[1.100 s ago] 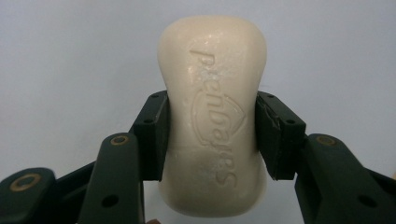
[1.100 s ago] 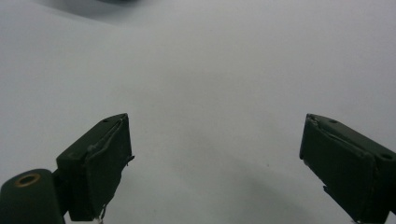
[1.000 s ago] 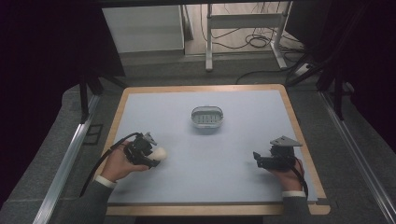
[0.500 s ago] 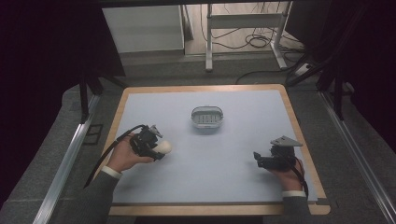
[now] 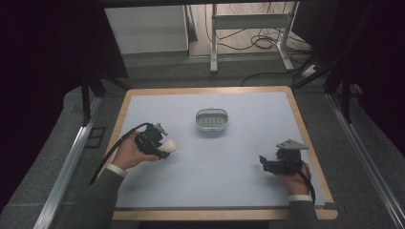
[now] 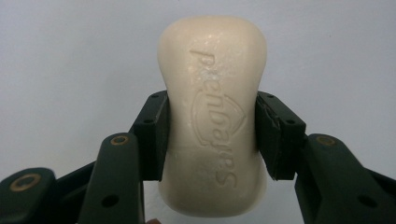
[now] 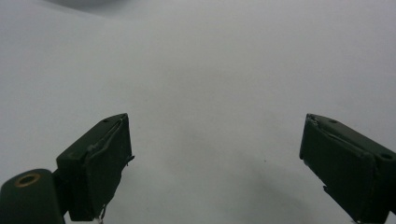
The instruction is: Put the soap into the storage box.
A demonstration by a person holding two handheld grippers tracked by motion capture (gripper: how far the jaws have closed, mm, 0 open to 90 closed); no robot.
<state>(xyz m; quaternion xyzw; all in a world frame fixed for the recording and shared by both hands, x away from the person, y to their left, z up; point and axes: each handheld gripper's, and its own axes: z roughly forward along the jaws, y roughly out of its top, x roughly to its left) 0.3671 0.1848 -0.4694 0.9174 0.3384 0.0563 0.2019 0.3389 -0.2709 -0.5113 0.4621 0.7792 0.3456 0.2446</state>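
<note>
A small oval grey plastic soap dish [image 5: 211,120] sits near the middle of the pale blue counter [image 5: 229,162], a little toward its far edge; from the high view its ribbed inside looks empty, though the picture is too small to be sure. The cream-coloured, waisted bar of soap [image 6: 213,116] with embossed lettering is not in the dish: it is pinched across its narrow middle by the left tongs [image 6: 211,135], whose two black pads press on either side of the bar, with the bar's rounded end sticking out past them. In the high view the left tongs [image 5: 157,144] hold the soap [image 5: 168,148] over the left part of the counter, to the near left of the dish and apart from it. The right tongs [image 5: 264,163] rest low over the right side of the counter, well apart from the dish, and in the right gripper view the right tongs [image 7: 215,163] are spread wide with only bare counter between them
</note>
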